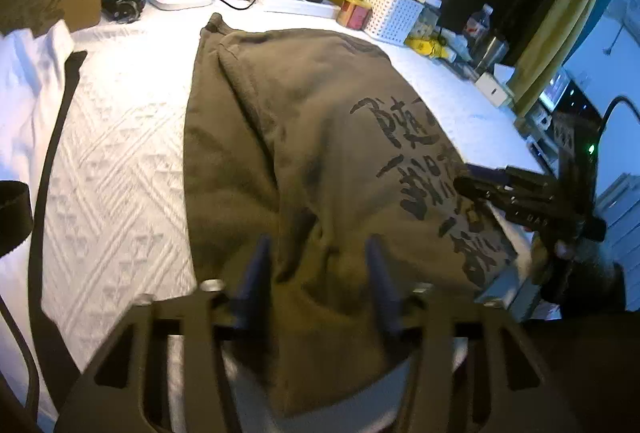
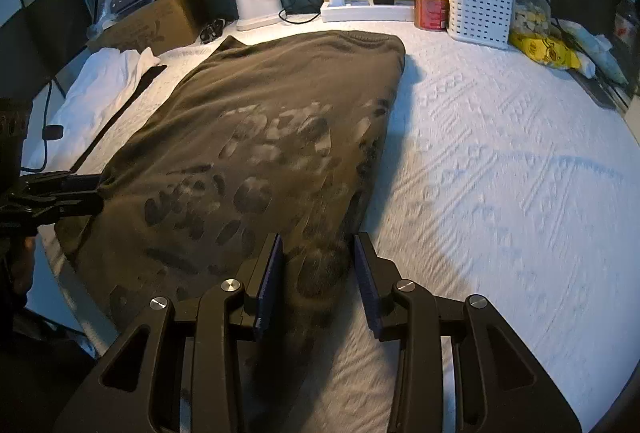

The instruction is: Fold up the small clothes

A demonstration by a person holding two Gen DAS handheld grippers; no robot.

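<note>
An olive-brown shirt with black printed characters lies on the white textured table cover, folded lengthwise; it also shows in the right wrist view. My left gripper is open, its jaws apart over the shirt's near edge, with cloth bunched between them. My right gripper is open with the shirt's near right corner between its jaws. In the left wrist view the right gripper sits at the shirt's right edge. In the right wrist view the left gripper sits at the shirt's left edge.
White clothes and a black strap lie at the left. Along the back stand a cardboard box, lamp base, power strip, red tin, white perforated basket and yellow packet.
</note>
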